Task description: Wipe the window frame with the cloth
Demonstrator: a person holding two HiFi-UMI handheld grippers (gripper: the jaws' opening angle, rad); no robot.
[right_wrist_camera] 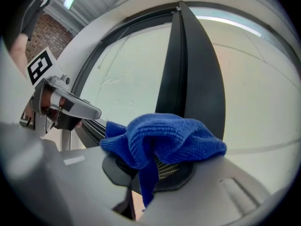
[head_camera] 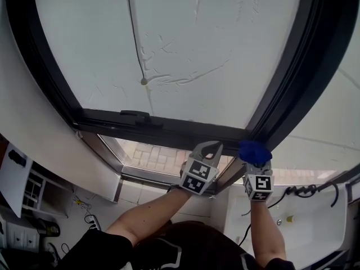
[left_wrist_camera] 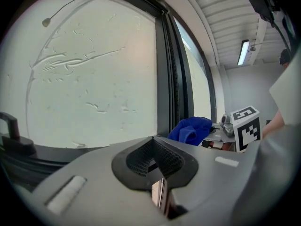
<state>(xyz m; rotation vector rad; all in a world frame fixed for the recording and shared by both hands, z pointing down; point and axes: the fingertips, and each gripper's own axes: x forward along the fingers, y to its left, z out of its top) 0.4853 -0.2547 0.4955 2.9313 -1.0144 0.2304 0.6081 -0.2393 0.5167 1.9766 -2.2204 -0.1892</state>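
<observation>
The dark window frame [head_camera: 169, 127] runs along the bottom of a frosted pane and up a slanted post [head_camera: 281, 94]. My right gripper [head_camera: 256, 161] is shut on a blue cloth [head_camera: 254, 151], held against the foot of that post. In the right gripper view the cloth [right_wrist_camera: 160, 138] bulges over the closed jaws [right_wrist_camera: 157, 166], just in front of the frame [right_wrist_camera: 188, 69]. My left gripper [head_camera: 209, 149] is shut on nothing, just left of the cloth and below the bottom rail. The left gripper view shows its jaws [left_wrist_camera: 155, 161] together, with the cloth [left_wrist_camera: 190, 128] at the post [left_wrist_camera: 169, 79].
A black handle [head_camera: 135, 115] sits on the bottom rail. A thin cord with a bead [head_camera: 144, 81] hangs across the glass. Below is a lower pane [head_camera: 152, 156] showing brick paving. Black cables [head_camera: 304, 193] lie on a white surface at the lower right.
</observation>
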